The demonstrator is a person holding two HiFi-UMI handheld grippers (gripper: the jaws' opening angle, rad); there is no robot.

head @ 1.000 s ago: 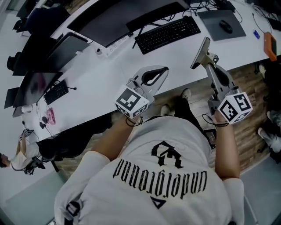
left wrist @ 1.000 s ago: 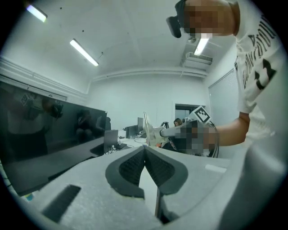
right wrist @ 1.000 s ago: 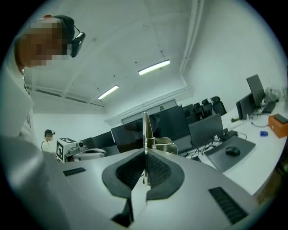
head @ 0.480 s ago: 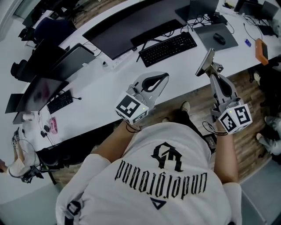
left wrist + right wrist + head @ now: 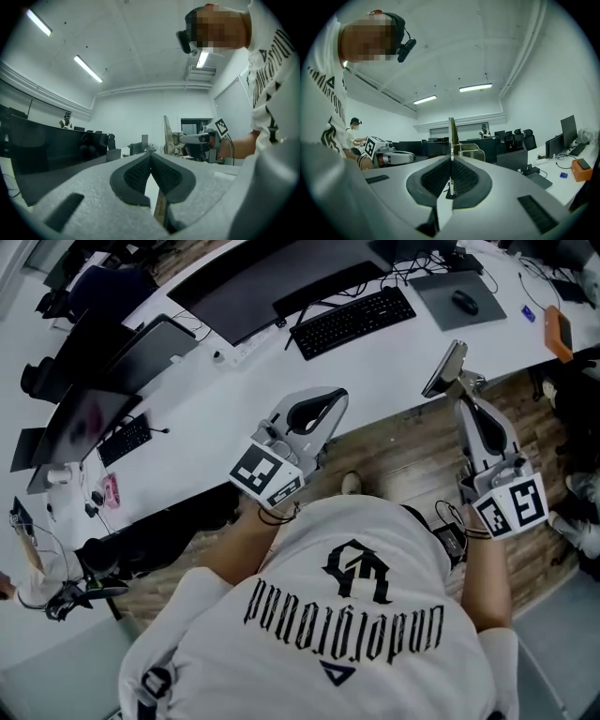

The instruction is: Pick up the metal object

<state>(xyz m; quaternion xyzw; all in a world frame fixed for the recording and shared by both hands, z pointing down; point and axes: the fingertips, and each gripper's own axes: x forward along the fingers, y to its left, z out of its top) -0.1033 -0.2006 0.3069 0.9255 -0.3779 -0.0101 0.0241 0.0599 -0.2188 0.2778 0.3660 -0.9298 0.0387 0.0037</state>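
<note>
Right gripper [image 5: 461,382] is pinching the thin metal plate [image 5: 444,367] upright at its tips, just off the white desk [image 5: 234,418] edge. Left gripper [image 5: 328,401] is pressed together, empty. Open wooden floor [image 5: 403,451] is lying between them. The shirt [image 5: 347,615] is reading "underground".

Black keyboard [image 5: 354,322] on white desk [image 5: 216,418]; mouse [image 5: 463,302] on grey mat [image 5: 434,294]; wooden floor [image 5: 412,454] below.

Base of metal object [image 5: 444,369] inside jaws

My head camera looks steeply down at the desk [image 5: 216,413]. The cameras on my left hand-held gripper [image 5: 337,397] and my right hand-held gripper [image 5: 462,382] face level, and each catches the other.
</note>
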